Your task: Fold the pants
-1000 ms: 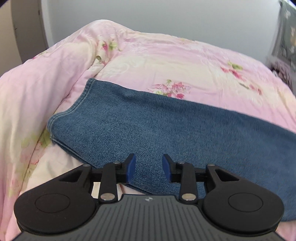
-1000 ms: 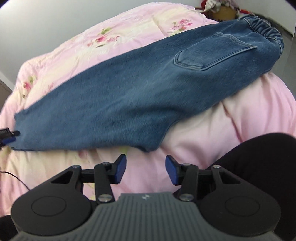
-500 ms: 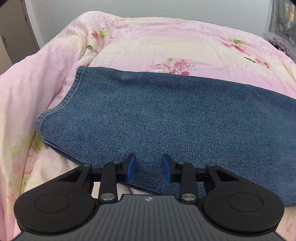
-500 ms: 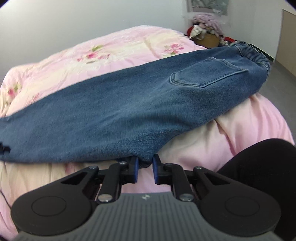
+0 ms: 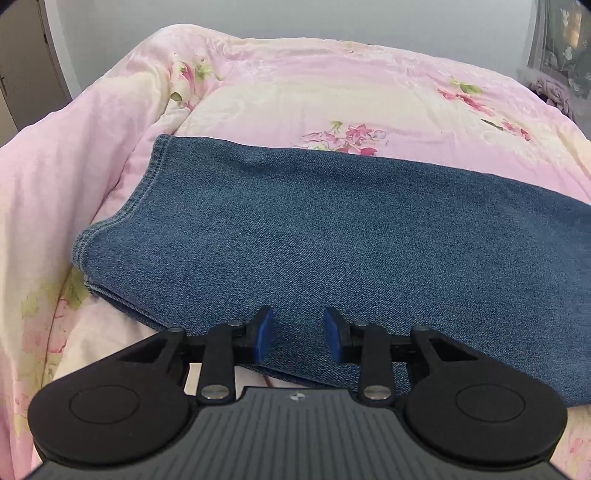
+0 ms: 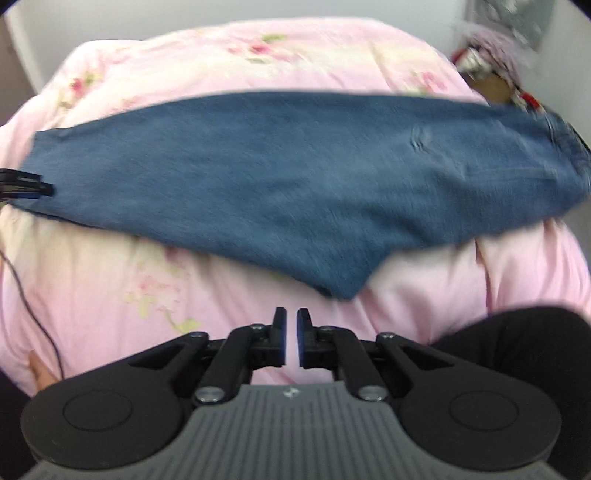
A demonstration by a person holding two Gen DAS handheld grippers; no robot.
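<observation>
Nearest in the left wrist view, the left tool [image 5: 297, 339] stands with its blue-padded fingers [image 5: 263, 334] spread apart, empty, poised over the near edge of the jeans [image 5: 332, 243]; the denim passes directly under the gap between them. In the right wrist view the right tool [image 6: 291, 338] has its fingers drawn almost together with only a narrow slit between, and nothing in it; it sits over bare pink quilt [image 6: 110, 280], just short of the pointed crotch corner of the jeans [image 6: 295, 184].

The jeans lie flat on the quilt with their long axis running left to right across the bed. The leg hems [image 5: 110, 229], stacked one on the other, point to the left; the waist end lies at the far right.

Only the left view shows the hem stitching and the doubled layers at the leg end sharply. Only the right view, which is blurred, takes in the whole garment, including the waist end [image 6: 561, 147], the tip of the left tool at the left edge by the hems, and a thin dark cable [image 6: 26, 295] on the quilt.

Beyond the jeans, the flowered pink quilt [image 5: 332, 92] rises to a grey wall [image 5: 295, 18].
</observation>
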